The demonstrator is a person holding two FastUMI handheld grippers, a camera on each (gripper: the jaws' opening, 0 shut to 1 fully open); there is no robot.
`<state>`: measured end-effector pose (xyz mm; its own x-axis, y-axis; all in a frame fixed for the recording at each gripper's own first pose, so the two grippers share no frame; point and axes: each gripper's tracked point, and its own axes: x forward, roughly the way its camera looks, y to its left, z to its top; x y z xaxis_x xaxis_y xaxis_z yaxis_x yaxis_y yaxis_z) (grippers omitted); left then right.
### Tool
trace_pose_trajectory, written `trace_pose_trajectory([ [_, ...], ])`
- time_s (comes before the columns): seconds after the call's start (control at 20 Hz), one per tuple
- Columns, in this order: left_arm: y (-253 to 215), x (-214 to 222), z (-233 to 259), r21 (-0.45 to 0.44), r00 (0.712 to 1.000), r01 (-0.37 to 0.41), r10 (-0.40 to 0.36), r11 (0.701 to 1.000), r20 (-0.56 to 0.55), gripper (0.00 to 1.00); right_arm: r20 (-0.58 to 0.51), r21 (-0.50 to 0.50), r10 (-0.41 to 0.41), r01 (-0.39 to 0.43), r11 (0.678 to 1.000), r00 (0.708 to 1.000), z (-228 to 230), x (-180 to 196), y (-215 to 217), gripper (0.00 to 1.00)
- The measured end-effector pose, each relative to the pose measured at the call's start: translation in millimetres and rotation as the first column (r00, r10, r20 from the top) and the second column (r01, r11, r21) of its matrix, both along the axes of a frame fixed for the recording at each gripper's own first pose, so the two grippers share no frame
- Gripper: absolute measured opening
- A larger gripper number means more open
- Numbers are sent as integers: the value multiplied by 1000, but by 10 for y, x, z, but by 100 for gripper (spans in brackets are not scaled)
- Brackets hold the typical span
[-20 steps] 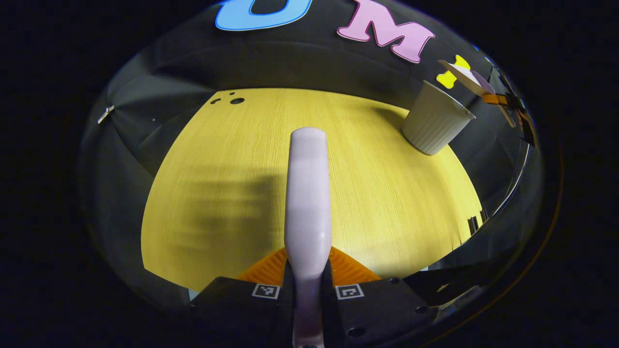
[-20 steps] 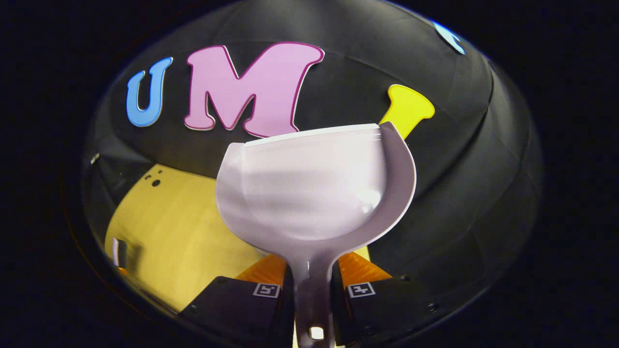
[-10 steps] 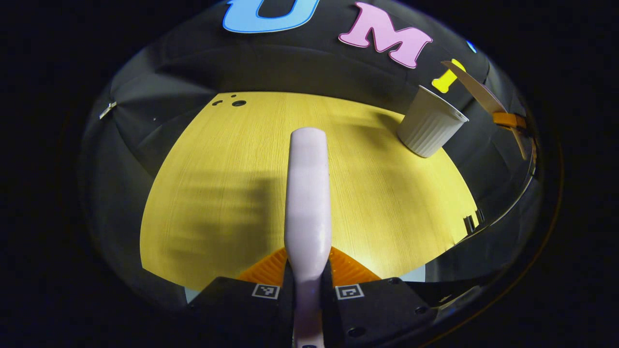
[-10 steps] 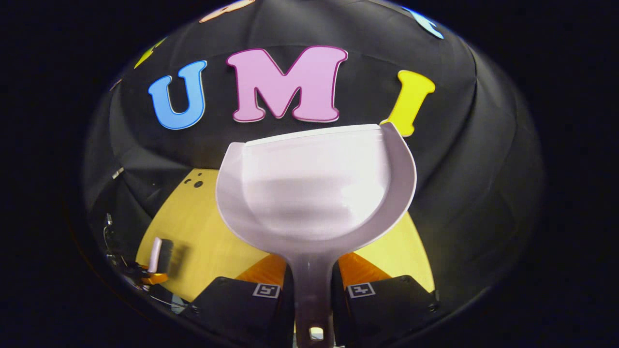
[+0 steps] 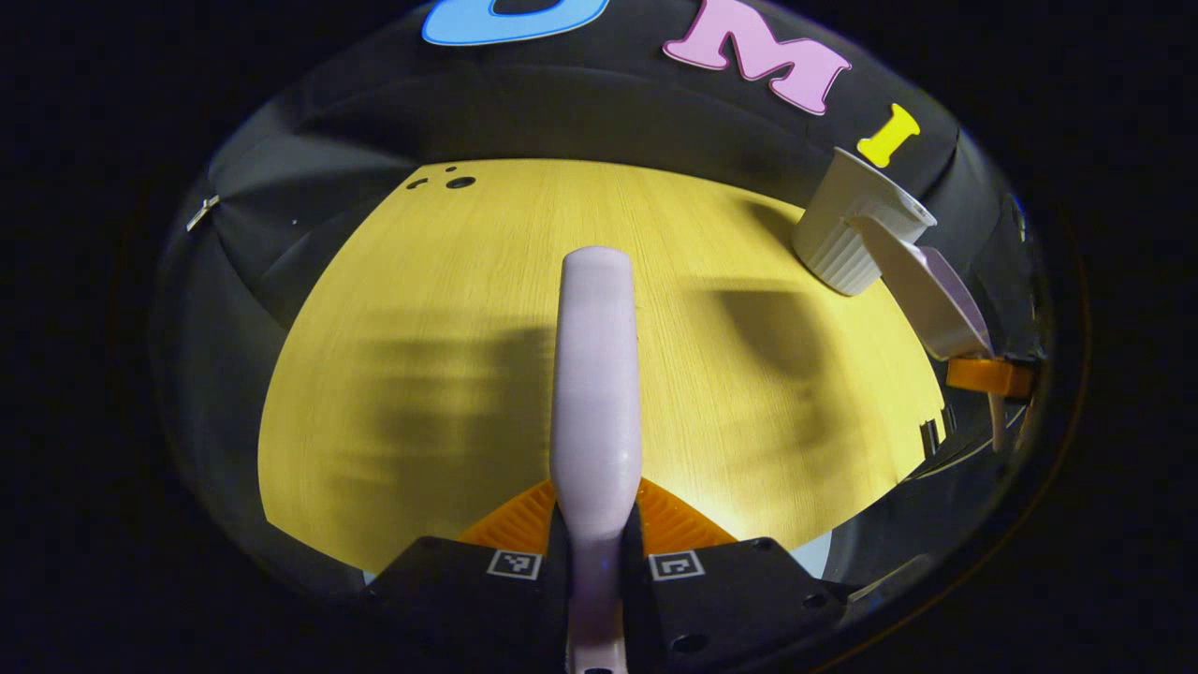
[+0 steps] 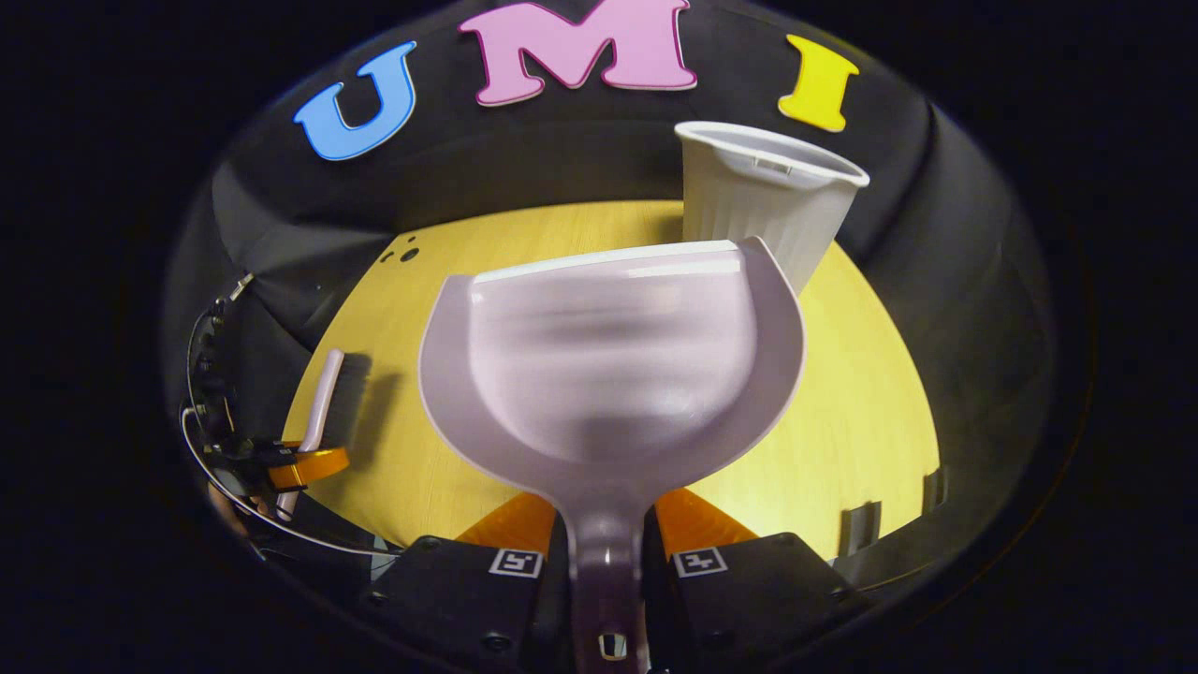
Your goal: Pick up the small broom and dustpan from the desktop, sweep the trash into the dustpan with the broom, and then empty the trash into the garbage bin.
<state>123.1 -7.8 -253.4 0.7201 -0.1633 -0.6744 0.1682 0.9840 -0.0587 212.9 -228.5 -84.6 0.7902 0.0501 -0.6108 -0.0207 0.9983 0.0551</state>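
Broom (image 5: 596,374), pale lilac and smooth-backed, clamped by its handle in left gripper (image 5: 595,524) above table (image 5: 421,374). Dustpan (image 6: 608,365), same lilac, scoop-shaped, pinched by its stem in right gripper (image 6: 606,538). Farther, ribbed white garbage bin (image 6: 763,211) near table's far right corner.

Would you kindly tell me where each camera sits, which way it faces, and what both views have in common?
Left gripper view: rides on the left gripper, looking forward over the yellow desktop toward the booth wall; its jaws are closed on the broom handle.
Right gripper view: rides on the right gripper, facing the garbage bin; its jaws are closed on the dustpan handle.
Shared: both show the desktop, the bin, broom and dustpan; each also catches the other gripper at its edge.
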Motion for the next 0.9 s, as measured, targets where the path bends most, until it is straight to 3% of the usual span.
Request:
trace_pose_trajectory([
  [0.1, -47, 150, -48, 56, 1000, -3, 2, 998, 4, 31, -40, -1, 5, -5, 1000, 999, -263, 61, 17, 36],
  [0.35, -208, 464, -353, 124, 997, -44, 52, 991, -63, 28, -146, 1, 47, -47, 999, 988, -803, 222, 16, 36],
  [0.65, -279, 545, -398, 188, 988, -85, 107, 979, -114, 32, -236, 1, 108, -111, 994, 966, -1045, 262, 41, 36],
  [0.7, -321, 538, -386, 198, 987, -84, 109, 977, -120, 26, -241, 6, 117, -119, 993, 964, -1069, 279, 50, 36],
  [0.85, -372, 526, -365, 225, 985, -84, 115, 971, -126, 32, -240, 14, 150, -151, 988, 959, -1101, 280, 59, 37],
  [0.9, -386, 516, -356, 230, 986, -86, 116, 969, -121, 34, -244, 24, 159, -158, 987, 957, -1108, 280, 78, 47],
])
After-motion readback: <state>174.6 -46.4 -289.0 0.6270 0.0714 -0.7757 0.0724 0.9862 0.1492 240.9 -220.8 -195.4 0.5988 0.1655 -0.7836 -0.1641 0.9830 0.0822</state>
